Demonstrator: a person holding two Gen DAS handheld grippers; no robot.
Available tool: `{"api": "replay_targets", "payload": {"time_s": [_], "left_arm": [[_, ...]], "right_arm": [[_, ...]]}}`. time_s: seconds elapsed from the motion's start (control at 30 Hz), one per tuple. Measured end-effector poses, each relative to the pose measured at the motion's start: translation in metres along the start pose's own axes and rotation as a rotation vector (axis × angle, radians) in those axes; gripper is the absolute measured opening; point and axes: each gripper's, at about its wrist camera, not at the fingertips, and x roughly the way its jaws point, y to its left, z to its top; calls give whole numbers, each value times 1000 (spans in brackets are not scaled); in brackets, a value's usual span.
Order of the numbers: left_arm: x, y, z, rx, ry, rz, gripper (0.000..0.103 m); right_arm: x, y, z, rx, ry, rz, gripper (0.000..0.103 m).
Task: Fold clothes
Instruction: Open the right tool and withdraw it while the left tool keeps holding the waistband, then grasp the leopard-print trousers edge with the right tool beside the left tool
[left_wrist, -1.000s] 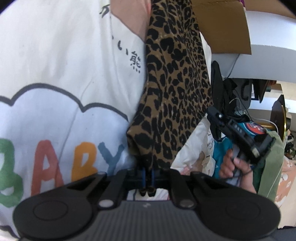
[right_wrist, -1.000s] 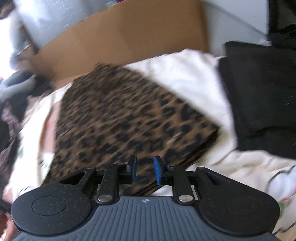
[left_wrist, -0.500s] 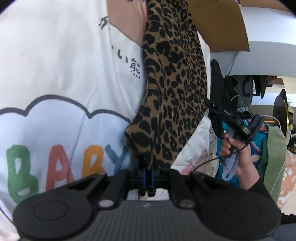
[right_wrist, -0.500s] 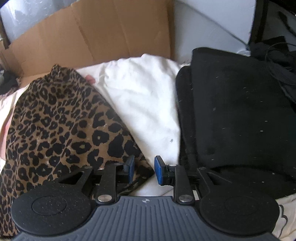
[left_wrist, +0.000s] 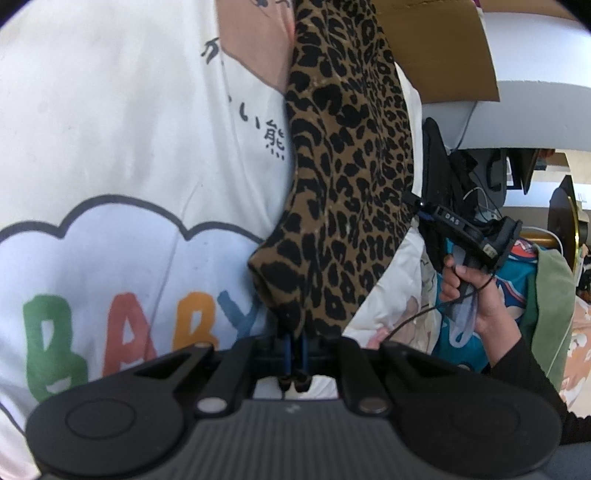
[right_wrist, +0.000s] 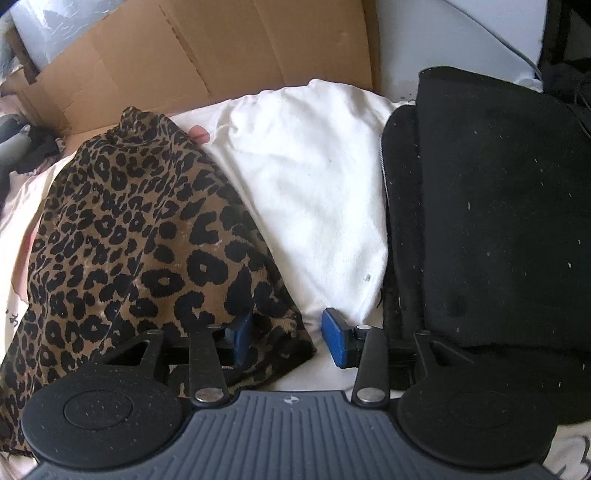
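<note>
**One corner pinned, the other about to be taken**

My left gripper has its jaws pressed together on a corner of the leopard-print garment, anchoring it so the cloth stays taut across the white printed sheet it lies on. My right gripper has just been opening its jaws; they stand spread, with the garment's near corner between them but not yet pinched, I judge to take a second hold for the fold. The fabric looks thin, soft and drapey. A thick, linty black garment lies folded just beside it, in front of creased cardboard.
</note>
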Motion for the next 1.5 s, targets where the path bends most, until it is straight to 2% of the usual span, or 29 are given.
{"api": "replay_targets", "payload": {"time_s": [0.13, 0.2, 0.3, 0.47, 0.57, 0.77, 0.87, 1.03, 1.23, 1.5], "left_arm": [[0, 0, 1, 2, 2, 3, 6], [0, 0, 1, 2, 2, 3, 6], [-1, 0, 1, 3, 0, 2, 6], [-9, -2, 4, 13, -6, -6, 6], [-20, -3, 7, 14, -18, -5, 5], [-44, -4, 11, 8, -44, 7, 5], [-56, -9, 15, 54, -48, 44, 5], [-79, -9, 19, 72, -54, 73, 5], [-103, -7, 18, 86, -51, 117, 5], [-121, 6, 19, 58, -56, 176, 5]], "right_arm": [[6, -3, 8, -10, -8, 33, 47], [8, -4, 9, -23, -10, 57, 38], [7, -3, 10, -48, -5, 78, 31], [-1, 1, 9, -76, 6, 84, 13], [-5, -1, 8, -56, 14, 106, 7], [-18, 0, 8, -13, 7, 137, 3], [-25, 4, 6, 16, 5, 159, 3], [-34, 8, 0, 82, 10, 206, 2], [-45, 20, -18, 123, 12, 245, 2], [-59, 41, -49, 180, 31, 281, 2]]}}
